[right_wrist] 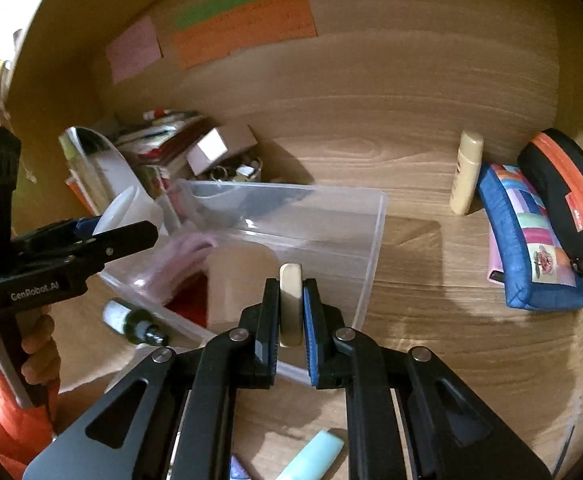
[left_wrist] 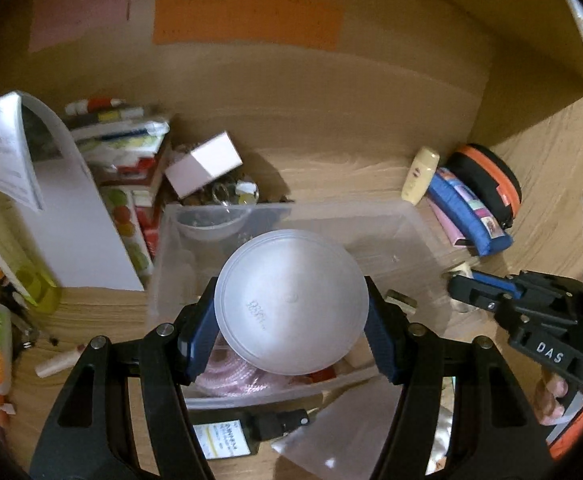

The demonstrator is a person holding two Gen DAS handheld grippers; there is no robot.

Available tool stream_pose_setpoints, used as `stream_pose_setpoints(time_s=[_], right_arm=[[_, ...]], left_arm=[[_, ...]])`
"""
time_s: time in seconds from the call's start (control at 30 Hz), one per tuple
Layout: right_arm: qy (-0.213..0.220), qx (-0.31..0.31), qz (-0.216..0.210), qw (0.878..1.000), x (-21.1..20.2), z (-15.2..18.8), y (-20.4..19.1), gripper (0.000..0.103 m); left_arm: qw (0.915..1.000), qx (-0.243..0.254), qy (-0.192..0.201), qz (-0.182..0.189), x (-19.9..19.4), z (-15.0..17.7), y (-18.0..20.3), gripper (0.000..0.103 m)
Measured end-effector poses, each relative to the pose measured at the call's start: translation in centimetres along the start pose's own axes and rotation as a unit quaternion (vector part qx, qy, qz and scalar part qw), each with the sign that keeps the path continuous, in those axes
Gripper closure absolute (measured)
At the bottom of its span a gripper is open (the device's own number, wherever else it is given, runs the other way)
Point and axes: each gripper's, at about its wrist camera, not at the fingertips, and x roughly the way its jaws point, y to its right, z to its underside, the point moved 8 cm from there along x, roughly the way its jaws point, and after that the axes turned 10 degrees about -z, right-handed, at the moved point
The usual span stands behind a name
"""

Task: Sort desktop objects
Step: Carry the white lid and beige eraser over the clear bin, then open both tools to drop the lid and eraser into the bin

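Two loads hang at one clear plastic storage bin (left_wrist: pixel 407 220); left view: left gripper (left_wrist: pixel 291 320) clamps a round frosted plastic lid (left_wrist: pixel 291 304) directly above it; right view: right gripper (right_wrist: pixel 291 312) pinches a small beige upright tube (right_wrist: pixel 290 300) at the bin's near wall, so the left seems nearer release.

Wooden desk (right_wrist: pixel 431 340) carrying a clear plastic bin (right_wrist: pixel 371 240), cream lotion bottle (right_wrist: pixel 467 172), blue patchwork pouch (right_wrist: pixel 527 240), black-and-orange zip case (right_wrist: pixel 563 188), dark green spray bottle (right_wrist: pixel 135 322) and stacked books (left_wrist: pixel 131 160)
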Motion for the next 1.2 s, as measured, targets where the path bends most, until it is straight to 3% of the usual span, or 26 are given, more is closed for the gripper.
stream_pose_setpoints(time_s=[0.17,0.4,0.57,0.7,0.83,0.87,0.93,1.07,1.2], right_arm=[[-0.014,0.019,-0.016,1.000,2.3,0.3,0.1,0.093],[-0.025,0.009,-0.004,1.000,2.8,0.9,-0.1,0.093],[-0.032,0.005,0.006,0.999,3.0,1.1,-0.1,0.093],[-0.027,-0.007,0.018,0.999,2.8,0.9,-0.3,0.089],[-0.019,-0.008,0.018,1.000,2.4,0.6,-0.6,0.054],[-0.014,-0.010,0.019,1.000,2.2,0.5,-0.7,0.049],[-0.002,-0.019,0.022,1.000,1.5,0.1,-1.1,0.045],[0.015,-0.027,0.030,0.999,0.3,-0.3,-1.6,0.023],[0.030,-0.031,0.037,0.998,-1.4,-0.4,-1.8,0.021]], left_arm=[[0.9993,0.011,-0.026,-0.024,2.5,0.9,-0.2,0.038],[0.9984,0.018,-0.050,-0.019,3.6,2.0,0.0,0.038],[0.9989,0.023,-0.035,-0.023,3.0,1.7,-0.1,0.035],[0.9991,0.028,-0.009,-0.031,1.8,1.1,-0.2,0.025],[0.9993,0.024,-0.006,-0.028,0.9,0.7,-0.4,0.016],[0.9994,0.024,-0.006,-0.026,0.6,0.6,-0.5,0.015],[0.9994,0.022,0.001,-0.026,-0.2,0.4,-0.7,0.013],[0.9986,0.019,0.024,-0.043,-2.1,0.1,-1.6,0.007],[0.9975,0.024,0.035,-0.056,-3.5,0.2,-2.6,0.005]])
